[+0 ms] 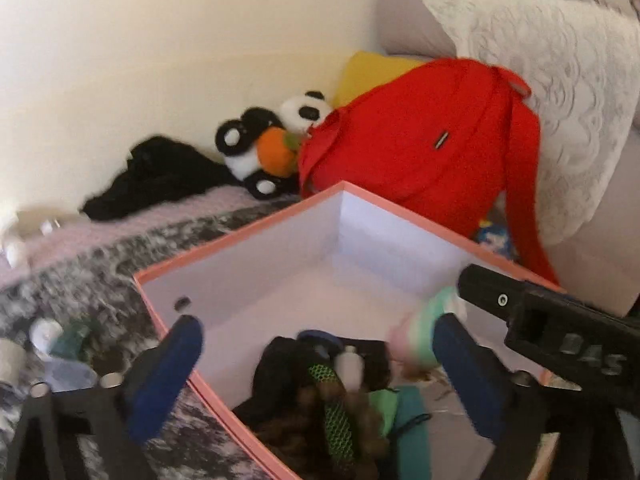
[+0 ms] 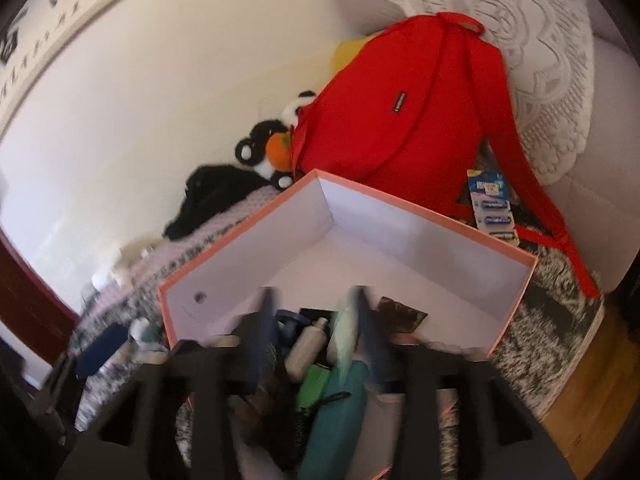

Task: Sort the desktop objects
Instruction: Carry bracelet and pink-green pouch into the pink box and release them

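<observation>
Pastel item carried over the pink-rimmed, white-lined cardboard box [image 2: 420, 236]

The soft pastel pink-and-green striped item [image 1: 424, 330] is pinched between the right gripper's [image 2: 316, 320] fingers above the box's filled near end; release is best made low, over bare floor. The left gripper [image 1: 316, 364] is spread wide, holding nothing.

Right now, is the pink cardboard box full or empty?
Partly full: the pink cardboard box has items piled at its near end, while its far white floor is bare.
</observation>
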The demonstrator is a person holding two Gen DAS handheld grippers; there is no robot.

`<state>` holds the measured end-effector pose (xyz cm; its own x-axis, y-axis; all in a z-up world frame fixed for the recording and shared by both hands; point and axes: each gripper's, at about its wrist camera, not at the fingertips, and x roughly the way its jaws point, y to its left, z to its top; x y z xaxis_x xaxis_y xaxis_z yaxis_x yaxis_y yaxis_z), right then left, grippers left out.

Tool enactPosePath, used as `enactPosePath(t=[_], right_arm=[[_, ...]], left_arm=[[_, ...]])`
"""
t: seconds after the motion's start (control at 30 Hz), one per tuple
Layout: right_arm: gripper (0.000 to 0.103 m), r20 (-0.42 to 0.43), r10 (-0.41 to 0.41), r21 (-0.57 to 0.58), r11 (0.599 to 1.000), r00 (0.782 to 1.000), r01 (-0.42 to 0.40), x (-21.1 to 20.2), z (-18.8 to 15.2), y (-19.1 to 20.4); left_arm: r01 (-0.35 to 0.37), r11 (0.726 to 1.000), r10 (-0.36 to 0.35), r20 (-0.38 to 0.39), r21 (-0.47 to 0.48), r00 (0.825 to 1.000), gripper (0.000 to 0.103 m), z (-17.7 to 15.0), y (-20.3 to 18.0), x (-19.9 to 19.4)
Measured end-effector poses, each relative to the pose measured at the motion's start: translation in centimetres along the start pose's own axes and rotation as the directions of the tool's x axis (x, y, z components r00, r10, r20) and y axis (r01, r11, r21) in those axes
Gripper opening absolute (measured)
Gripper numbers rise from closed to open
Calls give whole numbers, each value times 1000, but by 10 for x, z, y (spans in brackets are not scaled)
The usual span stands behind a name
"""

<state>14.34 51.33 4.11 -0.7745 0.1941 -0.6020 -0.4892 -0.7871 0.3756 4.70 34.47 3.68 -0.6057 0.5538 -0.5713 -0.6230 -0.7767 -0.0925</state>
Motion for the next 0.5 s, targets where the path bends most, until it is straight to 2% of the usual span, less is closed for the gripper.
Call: enactPosePath(t=[0.03,0.13,0.23,0.5], right_arm=[[72,6,15,16,1000,1000,-15,-2,0,-1],[72,12,27,9,1000,1000,-27,-3,-1,8],[72,12,41,2,999,999,-41,-3,-2,19],[72,-1,97,-21,995,995,-97,7,-8,59]], left_arm=[[7,1000,-7,-7,-20,1000,99,0,4,-1],[22,997,-24,-23,-74,999,99,0,16,-2],[10,995,-12,-25,-96,1000,99,-1,25,-6],[-76,988,74,-19,-137,997,99,-5,65,-16]])
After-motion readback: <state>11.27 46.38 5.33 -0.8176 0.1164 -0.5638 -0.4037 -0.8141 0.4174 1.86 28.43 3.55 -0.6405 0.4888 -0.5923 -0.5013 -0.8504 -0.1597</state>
